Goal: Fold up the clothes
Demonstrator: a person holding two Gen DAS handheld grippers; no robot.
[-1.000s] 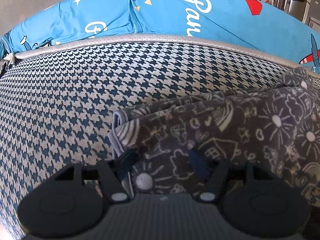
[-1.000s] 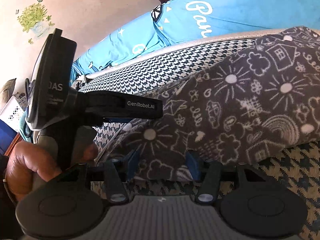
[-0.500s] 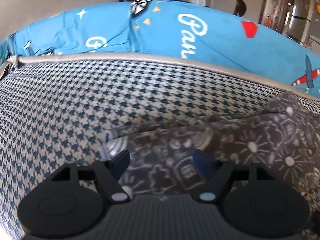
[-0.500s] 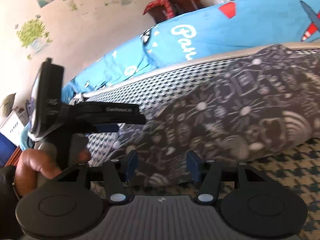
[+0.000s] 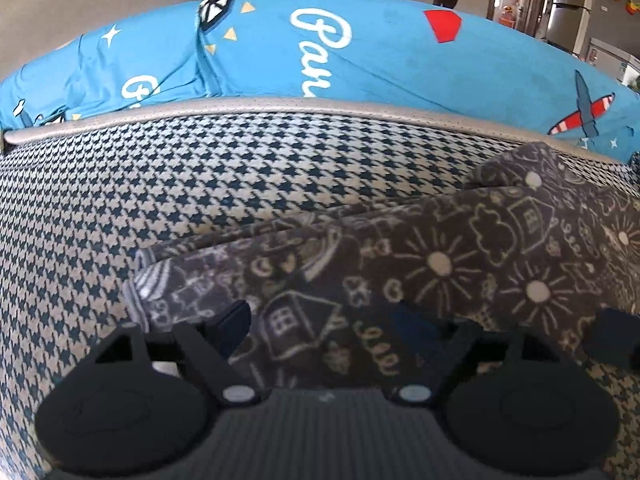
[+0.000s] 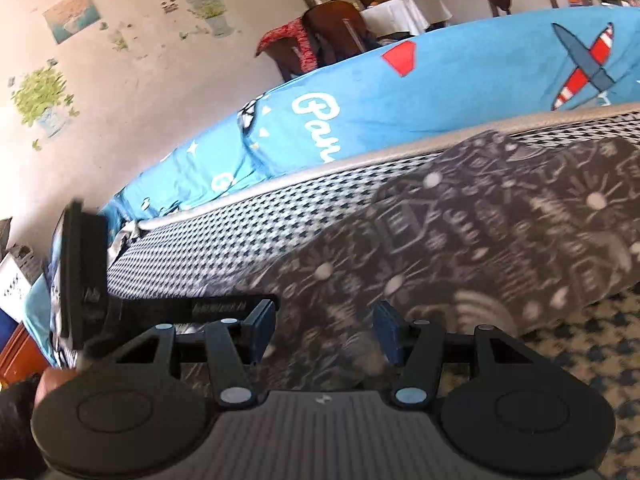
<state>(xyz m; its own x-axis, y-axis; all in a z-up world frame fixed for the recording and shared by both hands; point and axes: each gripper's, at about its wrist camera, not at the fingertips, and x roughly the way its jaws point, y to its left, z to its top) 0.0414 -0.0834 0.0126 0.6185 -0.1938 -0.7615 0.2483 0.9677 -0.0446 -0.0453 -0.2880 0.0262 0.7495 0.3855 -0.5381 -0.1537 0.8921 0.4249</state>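
Note:
A dark grey garment (image 5: 440, 260) printed with pale doodles lies folded on a houndstooth cushion (image 5: 200, 184). Its grey-trimmed end points left. My left gripper (image 5: 324, 322) is open, its blue-padded fingers straddling the garment's near edge by that end. In the right wrist view the same garment (image 6: 480, 240) looks blurred, and my right gripper (image 6: 323, 332) is open over its near edge. The left gripper (image 6: 80, 272) shows at the far left there, held by a hand (image 6: 52, 380). A dark part of the right gripper (image 5: 612, 340) shows at the left view's right edge.
A silver piped edge (image 5: 280, 104) bounds the cushion at the back. Behind it lies a bright blue blanket (image 5: 360, 52) with white lettering and plane prints. A wall with pictures and a draped wooden chair (image 6: 328, 28) stand further back.
Both cameras have drawn back and tilted up from the garment, so more blanket and room shows. The right view has rolled. Both grippers' fingers stay wide apart.

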